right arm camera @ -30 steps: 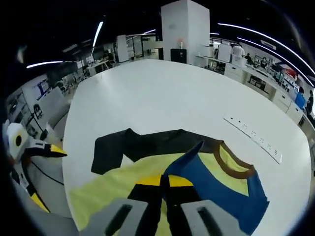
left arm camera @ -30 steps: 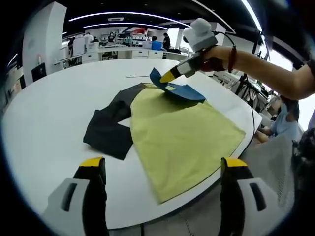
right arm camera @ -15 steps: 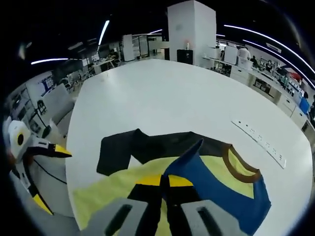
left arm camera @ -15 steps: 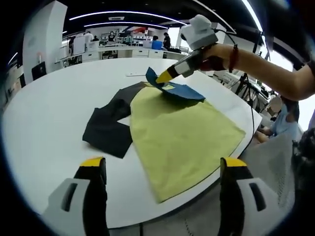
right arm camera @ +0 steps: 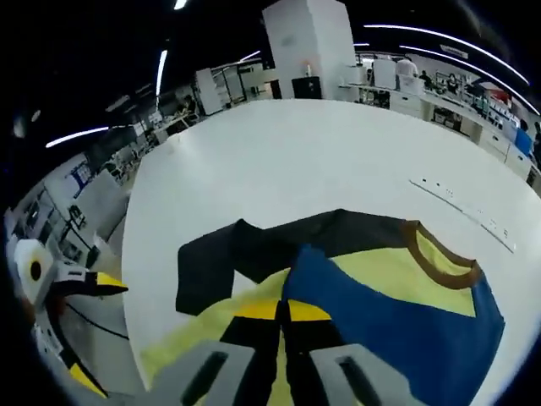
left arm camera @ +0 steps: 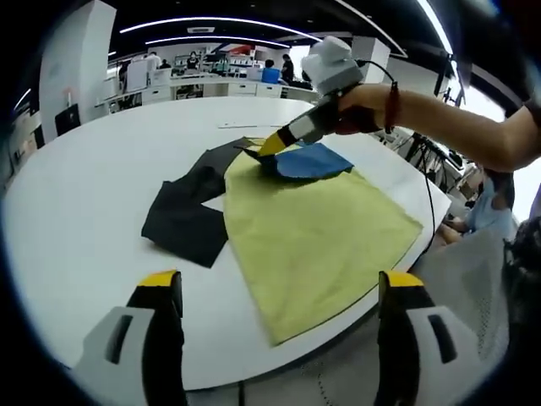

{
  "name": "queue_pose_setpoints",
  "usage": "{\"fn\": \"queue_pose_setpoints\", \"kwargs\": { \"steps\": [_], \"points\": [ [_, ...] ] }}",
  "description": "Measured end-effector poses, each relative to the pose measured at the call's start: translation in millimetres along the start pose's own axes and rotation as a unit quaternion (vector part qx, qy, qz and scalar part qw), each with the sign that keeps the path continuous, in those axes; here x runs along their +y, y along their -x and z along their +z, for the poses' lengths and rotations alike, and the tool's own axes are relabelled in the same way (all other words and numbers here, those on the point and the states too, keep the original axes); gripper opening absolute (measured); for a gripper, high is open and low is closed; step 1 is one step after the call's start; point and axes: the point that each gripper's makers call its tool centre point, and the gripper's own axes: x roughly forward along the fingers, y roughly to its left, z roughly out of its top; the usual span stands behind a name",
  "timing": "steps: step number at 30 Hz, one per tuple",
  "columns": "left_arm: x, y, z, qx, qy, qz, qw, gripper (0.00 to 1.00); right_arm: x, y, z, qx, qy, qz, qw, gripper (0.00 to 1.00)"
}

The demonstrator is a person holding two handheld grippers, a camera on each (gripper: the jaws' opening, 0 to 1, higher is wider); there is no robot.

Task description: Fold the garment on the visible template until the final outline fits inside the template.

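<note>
The yellow T-shirt (left arm camera: 313, 237) lies spread on the white round table (left arm camera: 84, 194), its hem near the table's edge, the black sleeve (left arm camera: 182, 220) splayed outward. The right gripper (left arm camera: 270, 145) is pinched tight on the blue sleeve (left arm camera: 308, 161), carrying it over the chest beside the brown collar (right arm camera: 439, 254). The left gripper (left arm camera: 279, 292) hangs wide open and empty. Risk: a thin pinch could slip, or dragging could skew the whole shirt

No legible text, label, brand, number or sign appears in either the left gripper view or the right gripper view. Markings on the distant room fixtures are too small and blurred to read.
</note>
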Motion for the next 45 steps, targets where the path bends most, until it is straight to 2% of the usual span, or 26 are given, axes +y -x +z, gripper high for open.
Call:
{"fn": "queue_pose_setpoints", "kwargs": {
  "steps": [6,8,13,21,26,32,45],
  "points": [
    [3.3,0,1.7,-0.002,0.004,0.004,1.0000,0.94,3,-3,-2.6,0.006,0.000,0.003,1.0000,0.00],
    [3.4,0,2.8,-0.004,0.004,0.005,1.0000,0.94,1,-2,-3.8,0.008,0.002,-0.002,1.0000,0.03],
    [2.3,-1,5.8,-0.006,0.001,0.006,1.0000,0.95,-17,5,-5.8,0.005,0.010,-0.039,0.9992,0.28],
    [3.0,-2,8.0,-0.010,-0.001,0.010,0.9999,0.99,-48,23,-13.3,0.001,0.008,-0.090,0.9959,0.50],
    [4.5,-1,10.9,-0.015,0.002,0.012,0.9998,0.99,-63,37,-19.0,-0.001,-0.006,-0.105,0.9944,0.52],
    [6.2,2,13.9,-0.018,0.000,0.016,0.9997,0.99,-83,60,-29.6,-0.003,-0.002,-0.124,0.9923,0.58],
    [2.2,0,15.7,-0.021,0.001,0.013,0.9997,0.99,-142,108,-85.6,0.015,-0.037,-0.175,0.9837,0.56]
  ]
}}
